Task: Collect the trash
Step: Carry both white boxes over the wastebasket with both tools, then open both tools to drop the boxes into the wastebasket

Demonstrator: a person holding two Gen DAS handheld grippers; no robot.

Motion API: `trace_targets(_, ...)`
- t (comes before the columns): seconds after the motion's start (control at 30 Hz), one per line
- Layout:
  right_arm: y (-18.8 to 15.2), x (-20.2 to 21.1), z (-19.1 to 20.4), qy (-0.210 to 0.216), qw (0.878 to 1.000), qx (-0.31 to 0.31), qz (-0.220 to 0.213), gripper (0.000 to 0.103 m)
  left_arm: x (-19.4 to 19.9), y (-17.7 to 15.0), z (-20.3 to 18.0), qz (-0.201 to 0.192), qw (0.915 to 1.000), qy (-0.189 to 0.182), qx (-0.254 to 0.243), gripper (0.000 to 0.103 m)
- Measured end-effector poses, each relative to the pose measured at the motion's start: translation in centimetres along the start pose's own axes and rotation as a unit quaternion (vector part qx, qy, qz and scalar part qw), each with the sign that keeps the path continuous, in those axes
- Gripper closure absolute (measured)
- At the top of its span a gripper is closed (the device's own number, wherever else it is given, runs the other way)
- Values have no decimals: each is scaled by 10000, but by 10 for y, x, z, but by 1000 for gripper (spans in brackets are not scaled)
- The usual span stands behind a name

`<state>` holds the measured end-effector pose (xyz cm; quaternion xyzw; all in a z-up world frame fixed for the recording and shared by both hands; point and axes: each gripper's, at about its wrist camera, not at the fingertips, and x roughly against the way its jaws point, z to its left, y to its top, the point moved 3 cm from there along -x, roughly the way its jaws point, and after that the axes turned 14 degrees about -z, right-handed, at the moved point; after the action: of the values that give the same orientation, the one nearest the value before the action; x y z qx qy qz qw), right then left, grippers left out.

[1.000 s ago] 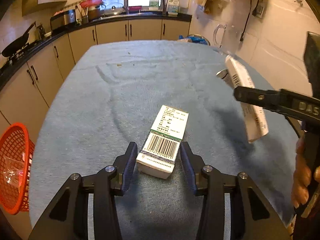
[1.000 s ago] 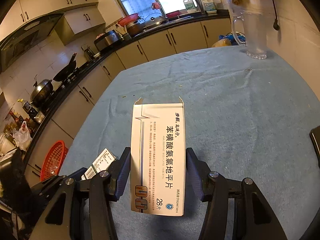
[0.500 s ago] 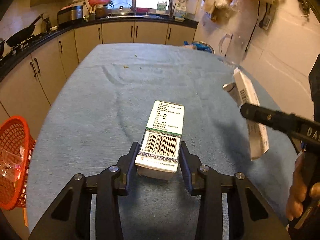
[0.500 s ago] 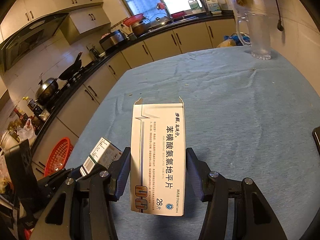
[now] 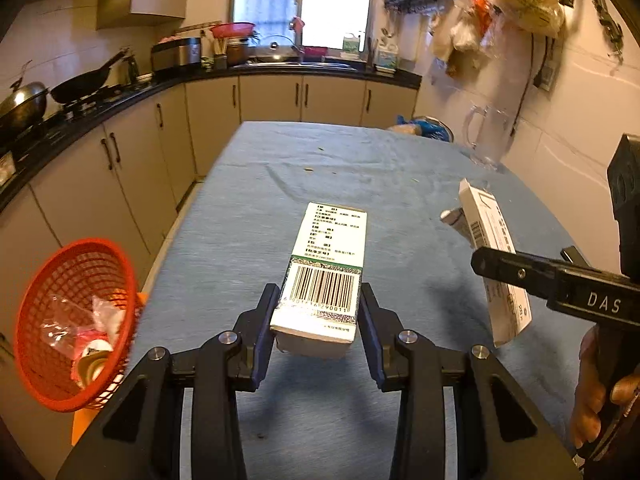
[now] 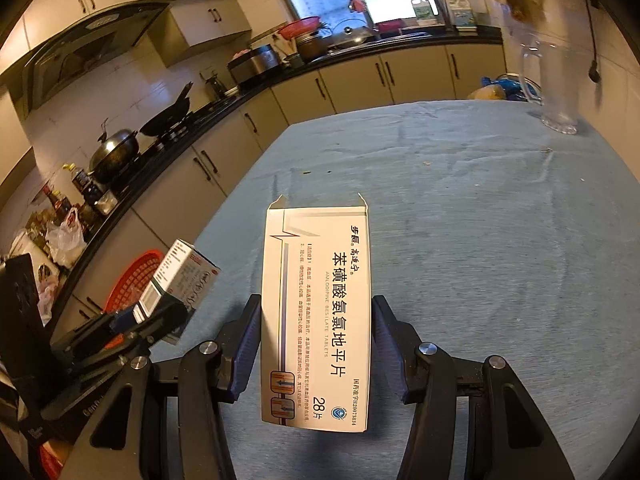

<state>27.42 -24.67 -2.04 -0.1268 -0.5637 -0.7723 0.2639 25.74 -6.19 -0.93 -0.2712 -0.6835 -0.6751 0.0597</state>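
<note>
My left gripper [image 5: 318,322] is shut on a small white and green box with a barcode [image 5: 328,264], held tilted just above the blue tablecloth [image 5: 248,216], with its shadow underneath. My right gripper [image 6: 316,340] is shut on a flat white medicine carton [image 6: 316,300] with its far flaps open. In the left wrist view that carton [image 5: 494,256] hangs to the right, off the cloth. The right wrist view shows the barcode box [image 6: 180,280] at lower left in the left gripper. A red mesh basket [image 5: 72,320] with plastic wrappers inside sits beyond the table's left edge.
A clear glass pitcher [image 5: 486,136] stands at the table's far right by the wall, and a blue bag [image 5: 424,130] lies at the far end. Kitchen cabinets [image 5: 132,168] run along the left. A hand [image 5: 600,400] grips the right tool.
The left jaws closed on the barcode box and raised it off the cloth. The left view swung, so the red basket looms larger. The right gripper drifted sideways with its carton.
</note>
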Motion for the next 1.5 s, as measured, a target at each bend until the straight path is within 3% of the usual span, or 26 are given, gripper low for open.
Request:
trace_targets(0.3,-2,-10,33,224,9995,172,124,45,25,6,44,-227,9988,312,295,66)
trace_targets(0.9,-5,-57,157,990,9907,807,463,45,82,-1,167,-583,9873,1083,1004,66)
trace_targets(1.2,-8,-89,213,1389,9828,966,741,45,93,-20,221,-531,9783,1470,1363,66)
trace_targets(1.5,-17,-145,247,1997,9692,542,1333,45,81,-40,251,-337,9734,1589,1614,66)
